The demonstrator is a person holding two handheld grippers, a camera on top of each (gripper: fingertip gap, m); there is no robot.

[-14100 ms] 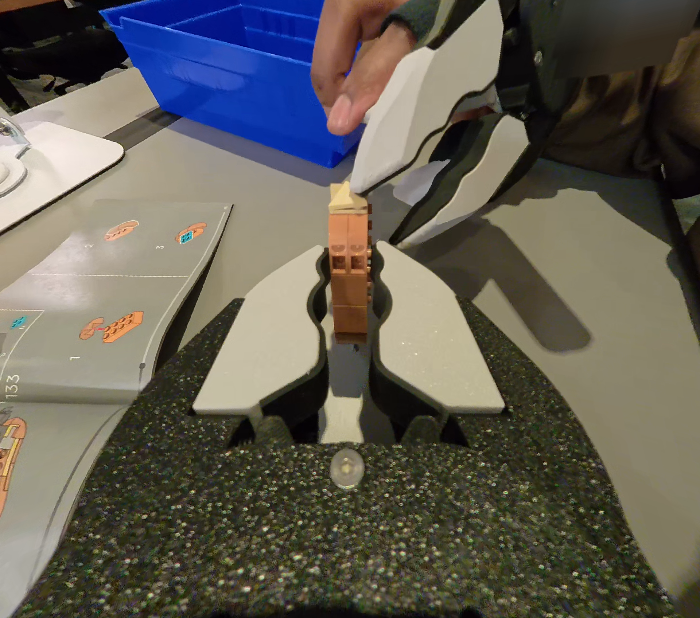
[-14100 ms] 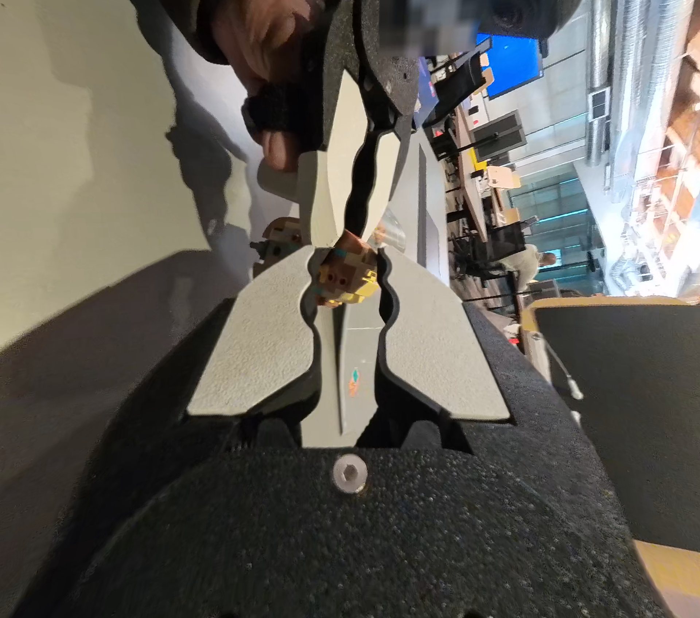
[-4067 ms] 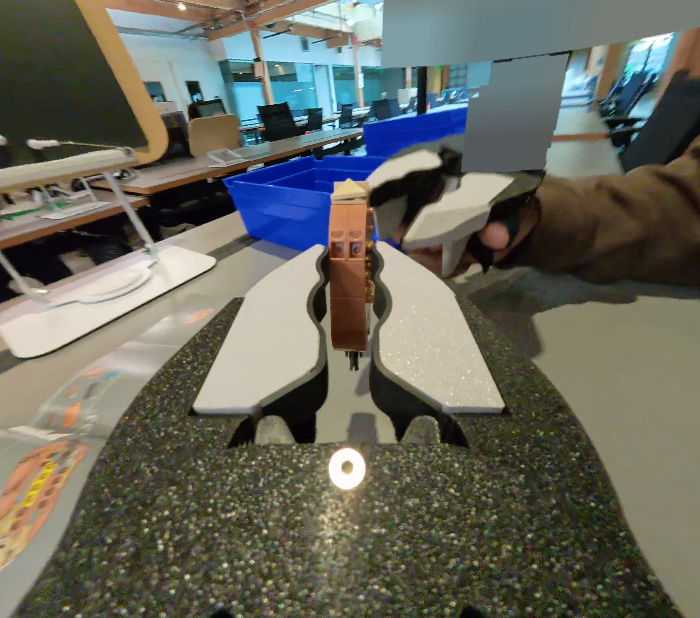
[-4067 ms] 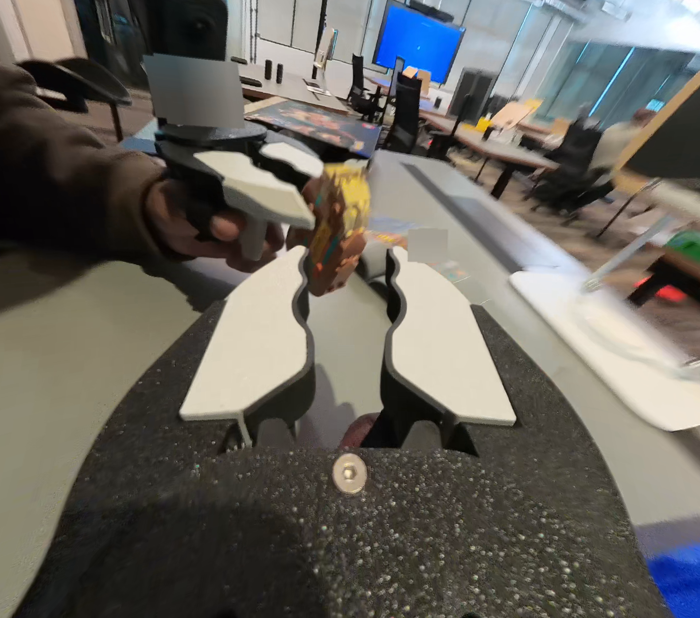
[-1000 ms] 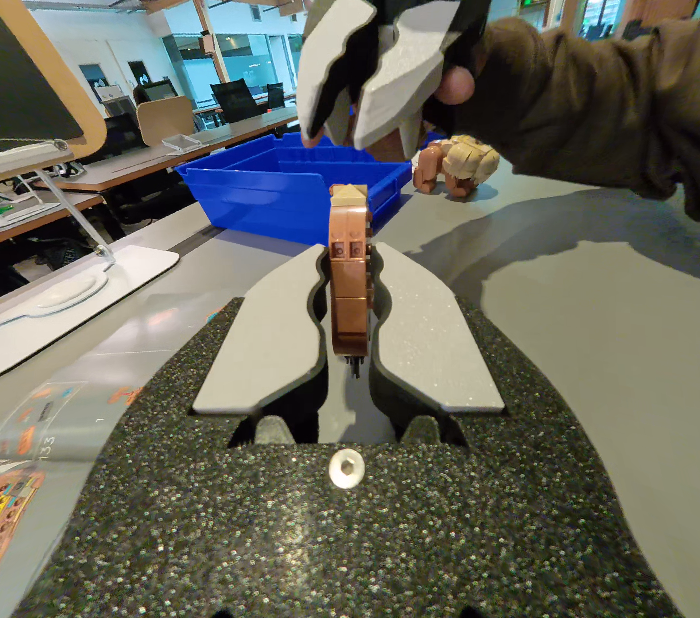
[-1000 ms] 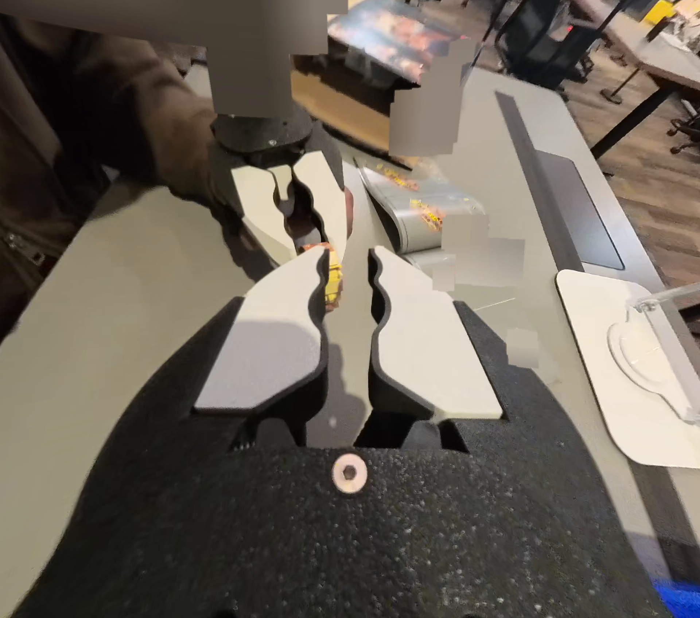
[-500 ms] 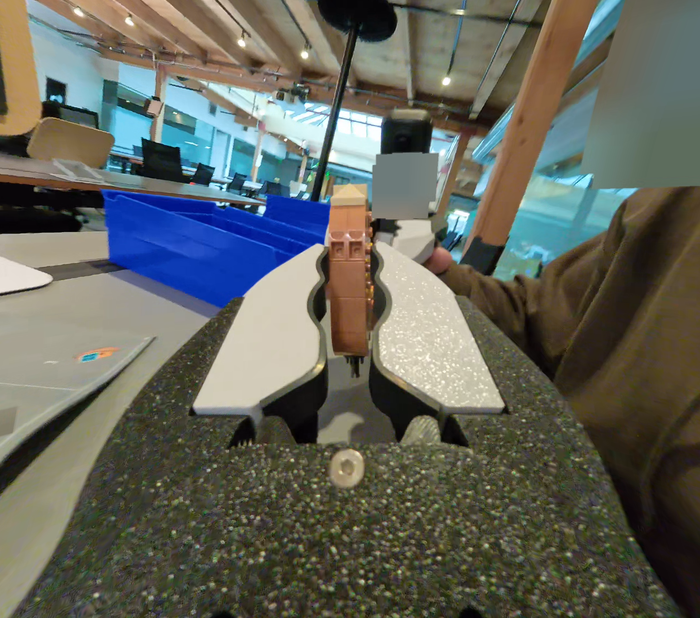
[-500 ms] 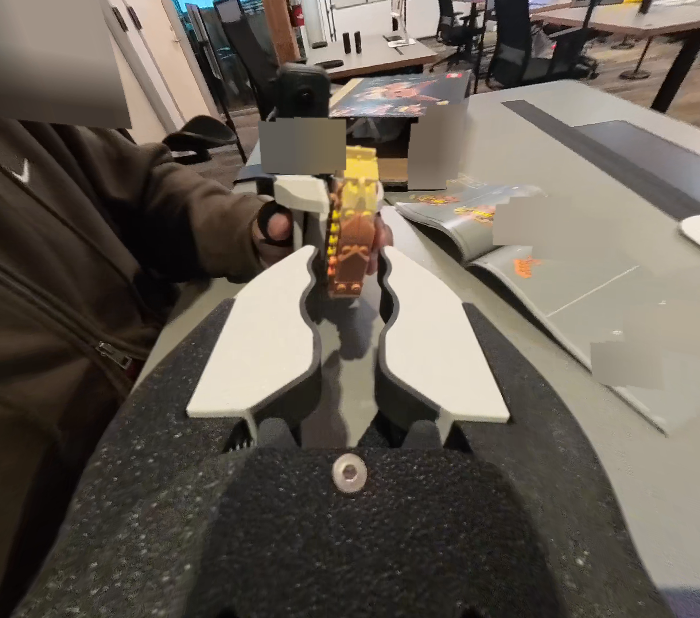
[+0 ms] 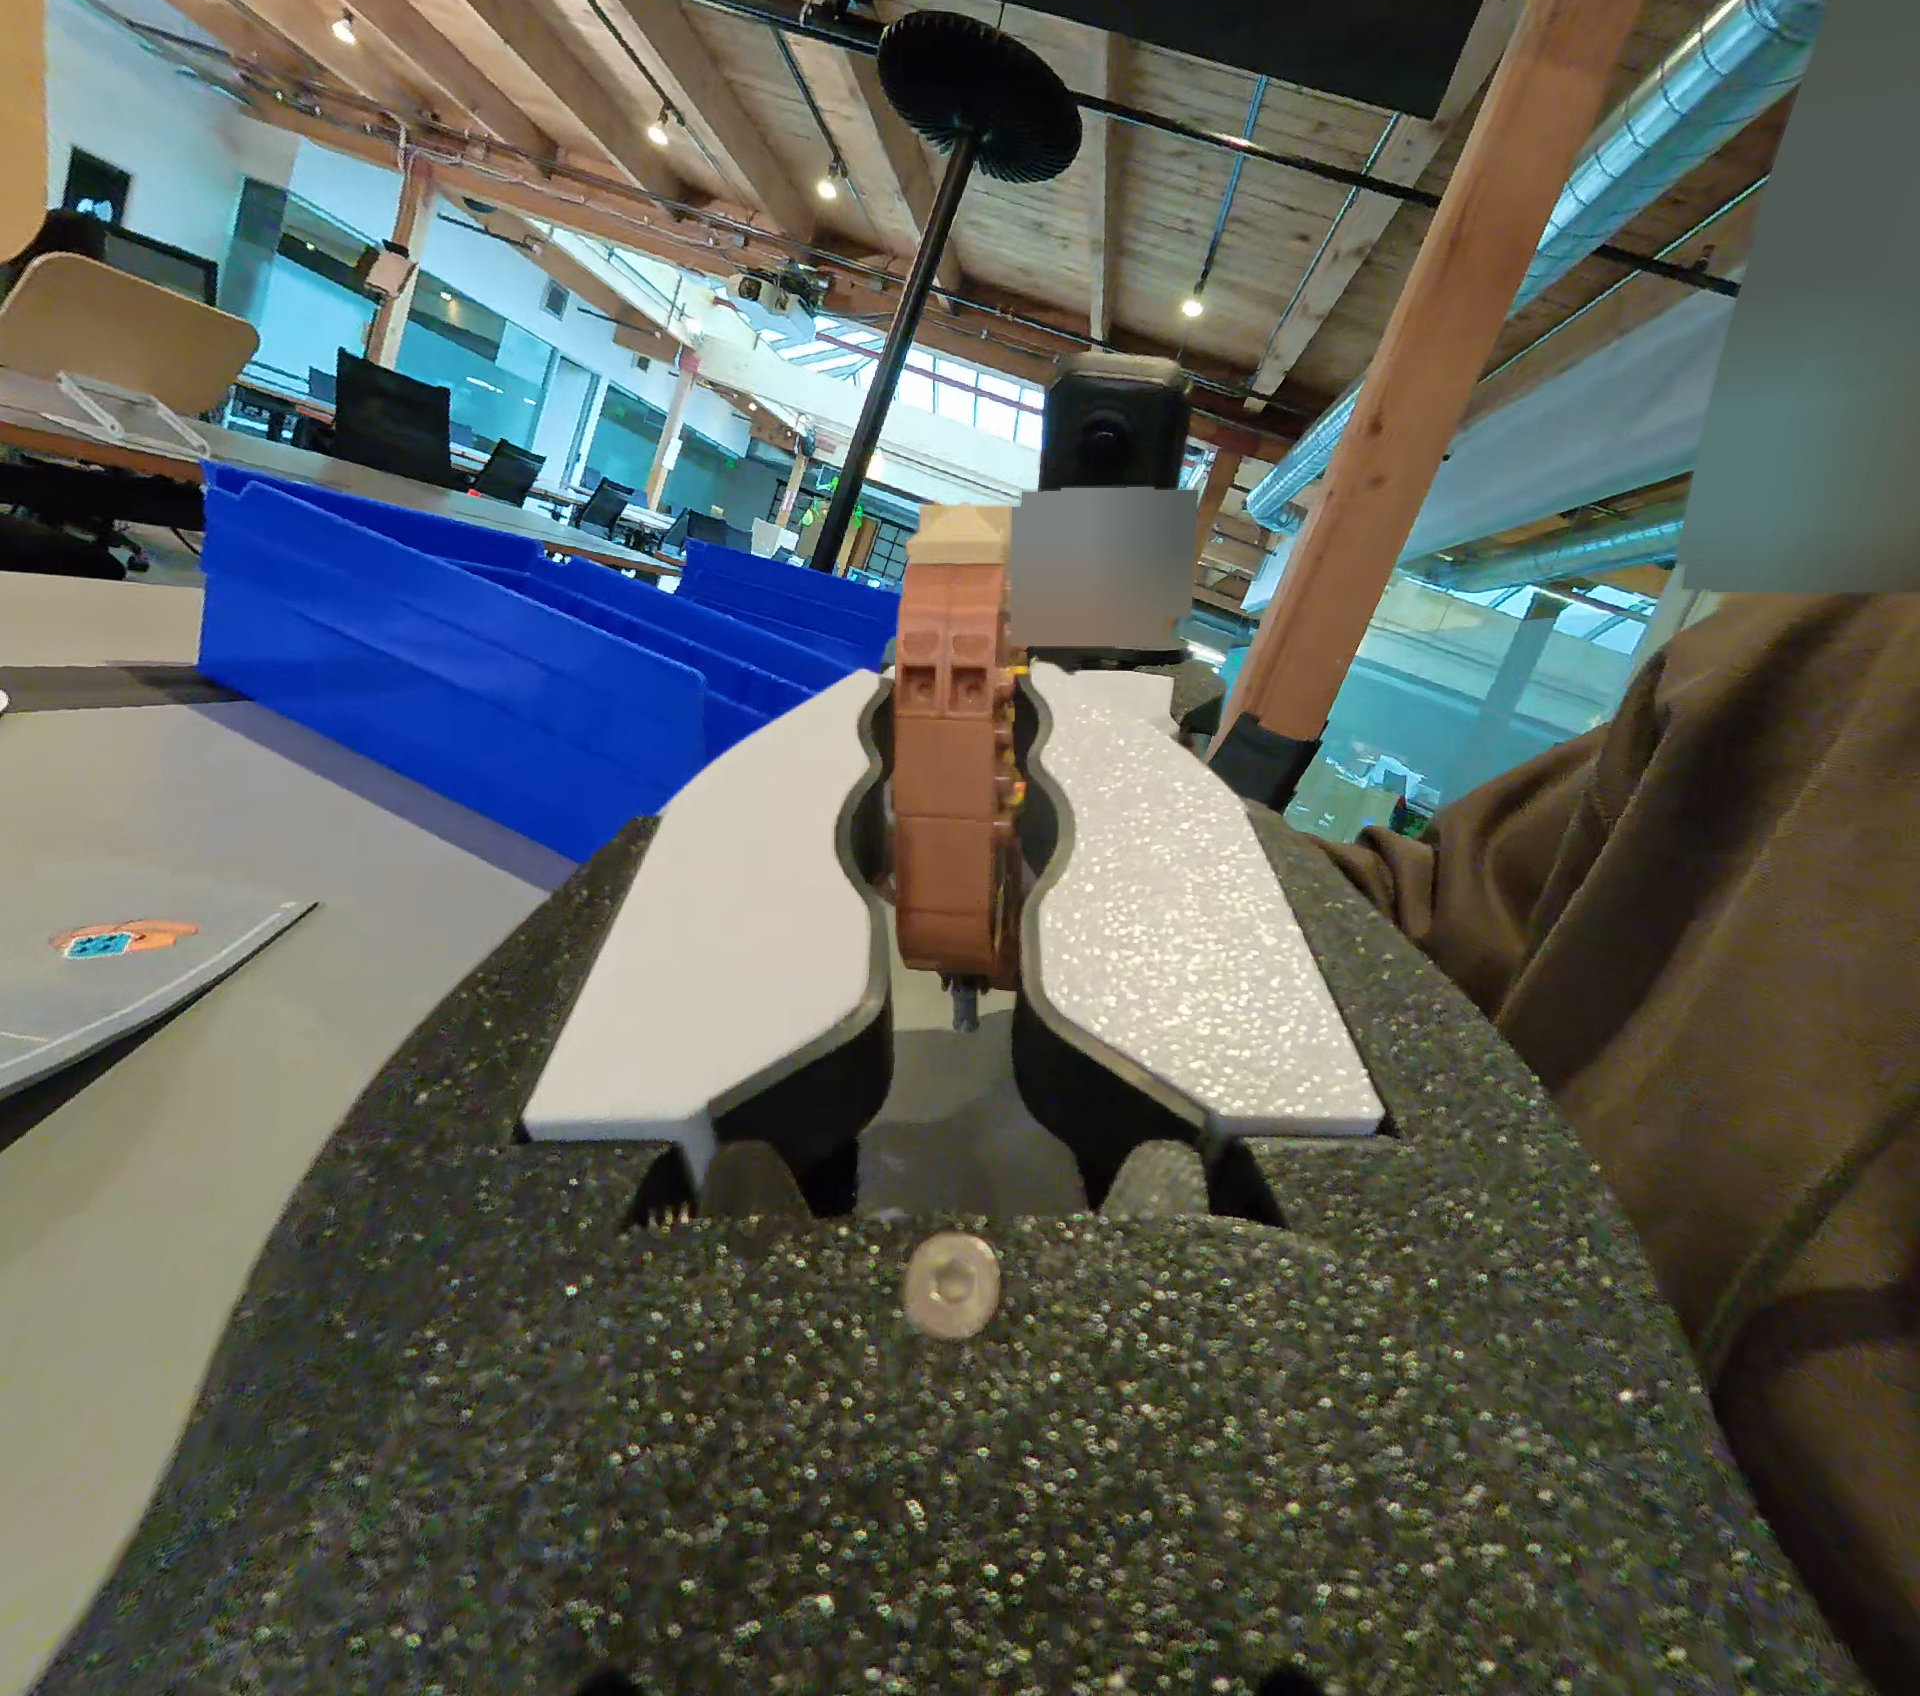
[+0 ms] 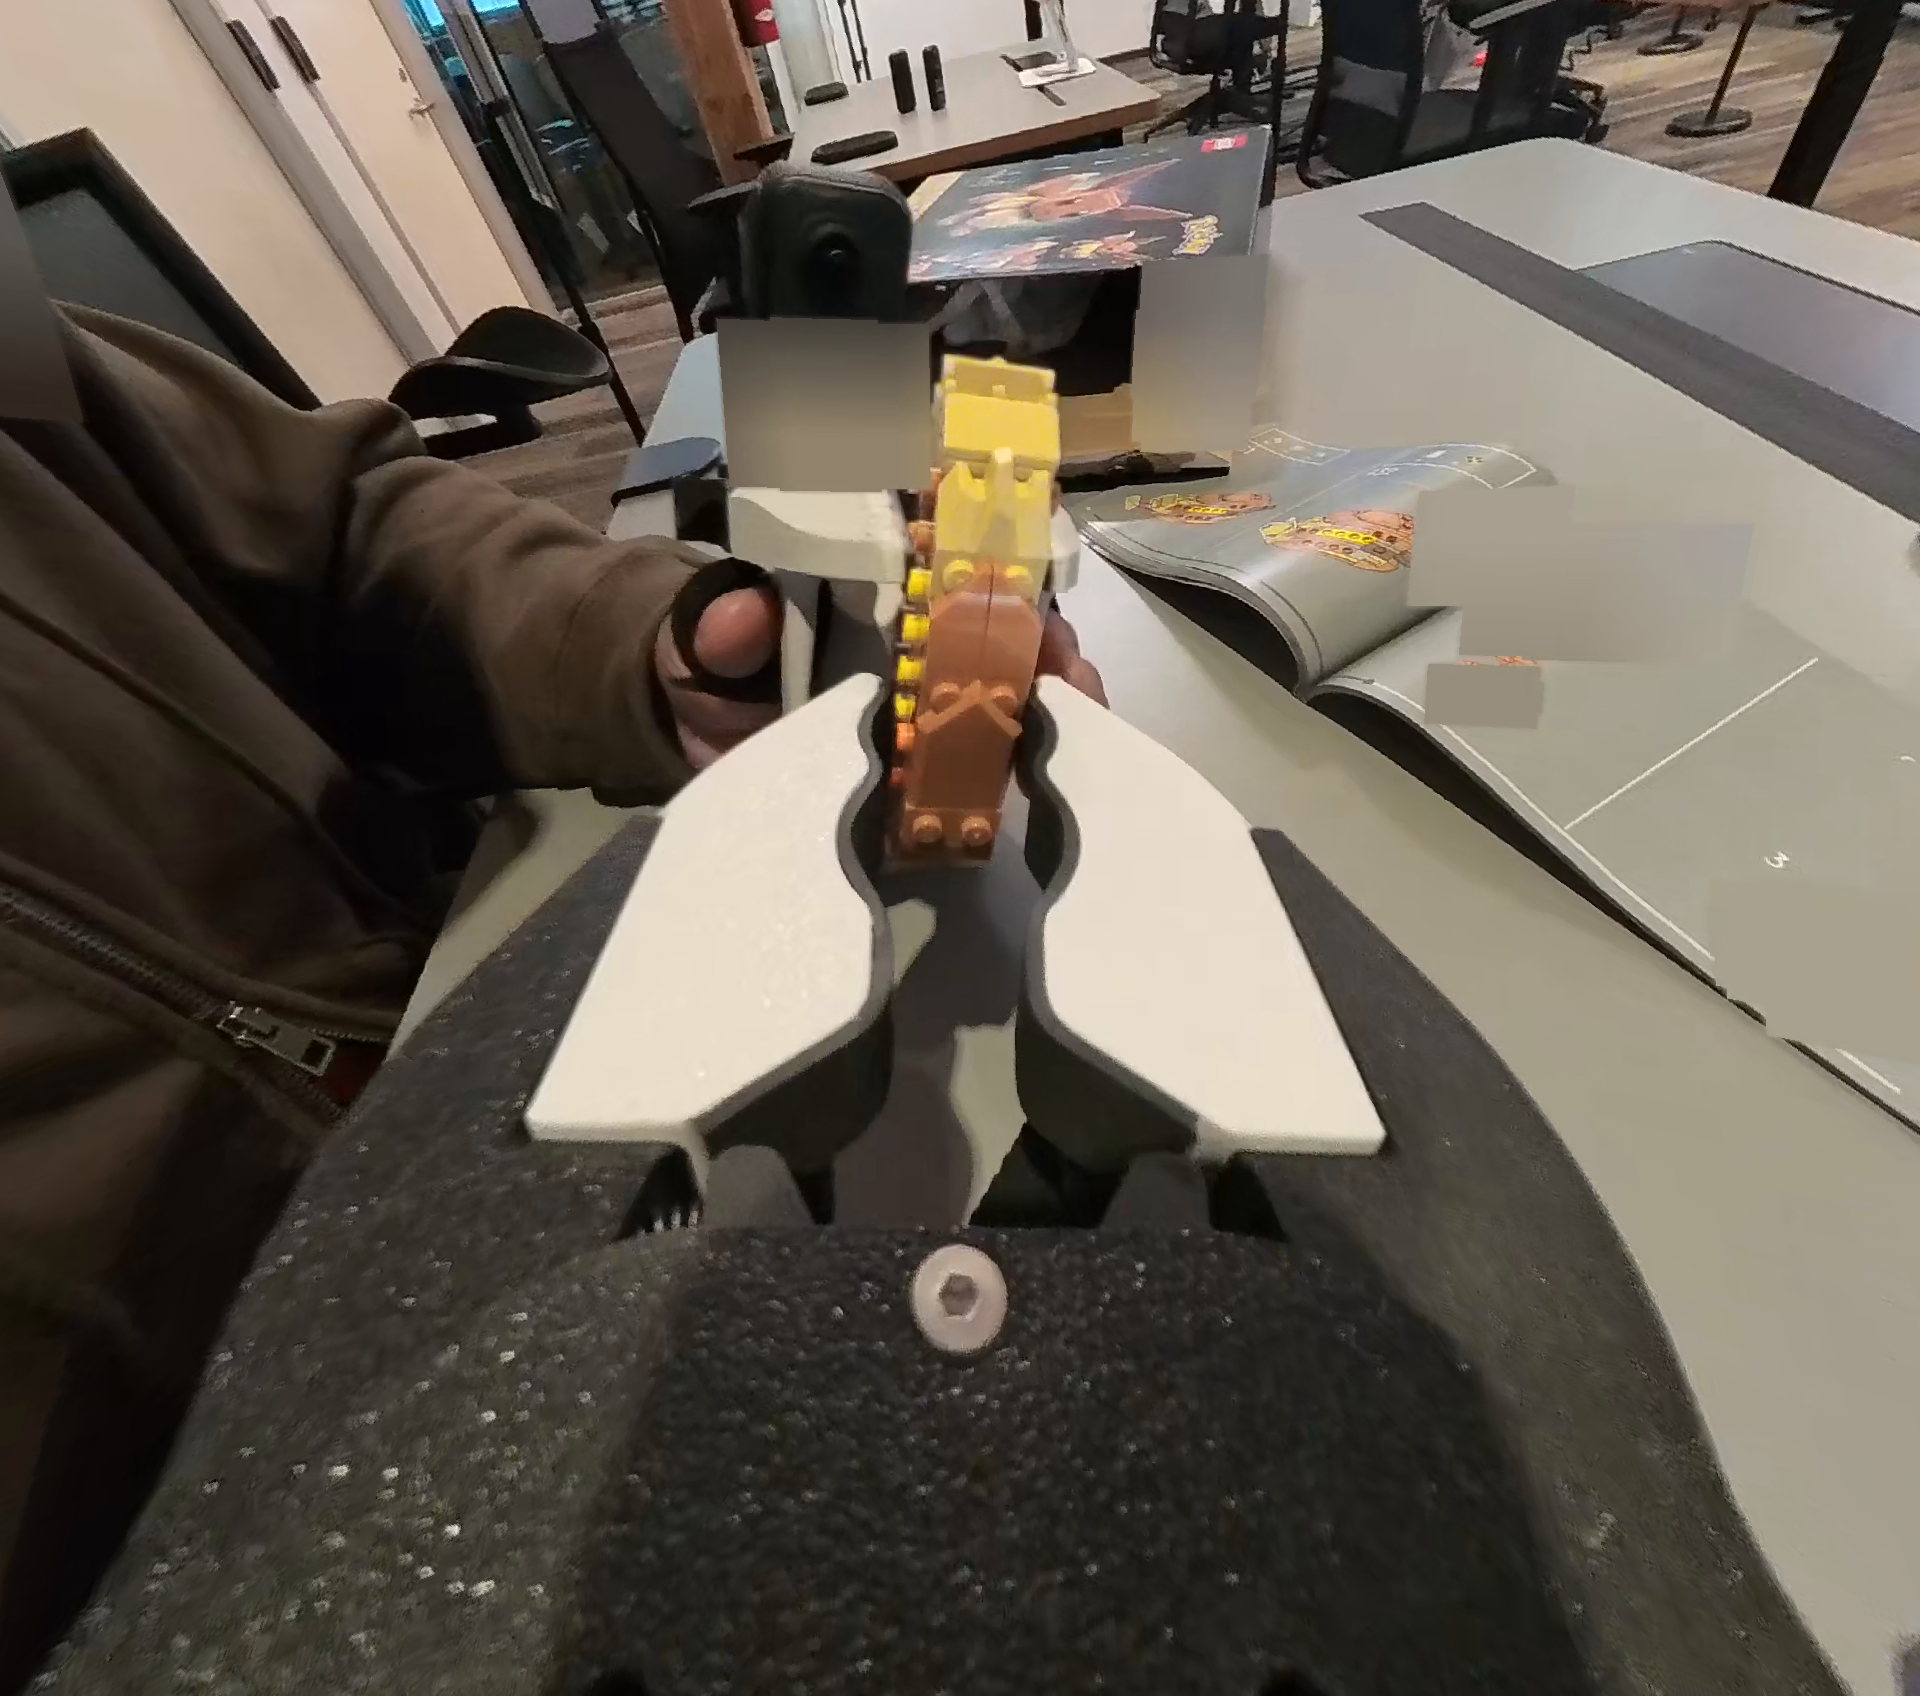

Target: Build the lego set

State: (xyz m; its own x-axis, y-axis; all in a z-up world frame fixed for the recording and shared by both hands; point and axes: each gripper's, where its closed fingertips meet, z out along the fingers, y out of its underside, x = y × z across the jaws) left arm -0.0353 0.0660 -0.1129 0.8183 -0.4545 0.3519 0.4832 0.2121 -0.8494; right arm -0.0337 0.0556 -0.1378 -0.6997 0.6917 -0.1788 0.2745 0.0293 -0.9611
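A small lego assembly (image 9: 945, 794), brown with a tan tip, stands upright between the fingers of my left gripper (image 9: 951, 690), which is shut on it above the grey table. In the right wrist view the same assembly (image 10: 992, 503) shows a yellow upper part and a brown lower end. My right gripper (image 10: 961, 701) faces the left one, and its jaws sit against both sides of the brown end. The left gripper's white fingers (image 10: 810, 534) hold the assembly from behind. The right gripper's camera (image 9: 1112, 431) shows just behind the assembly.
Blue bins (image 9: 436, 670) stand on the table to the left. An open instruction booklet (image 10: 1455, 638) lies on the grey table (image 10: 1558, 1179), and its corner shows in the left wrist view (image 9: 125, 971). The lego box (image 10: 1091, 212) stands behind. A brown sleeve (image 10: 416, 555) fills the left. My two grippers' fingertips are within a few centimetres of each other.
A second ago my right gripper hung above the assembly; now it faces the left gripper at the same height. Its jaws have narrowed onto the brown end over the last half second.
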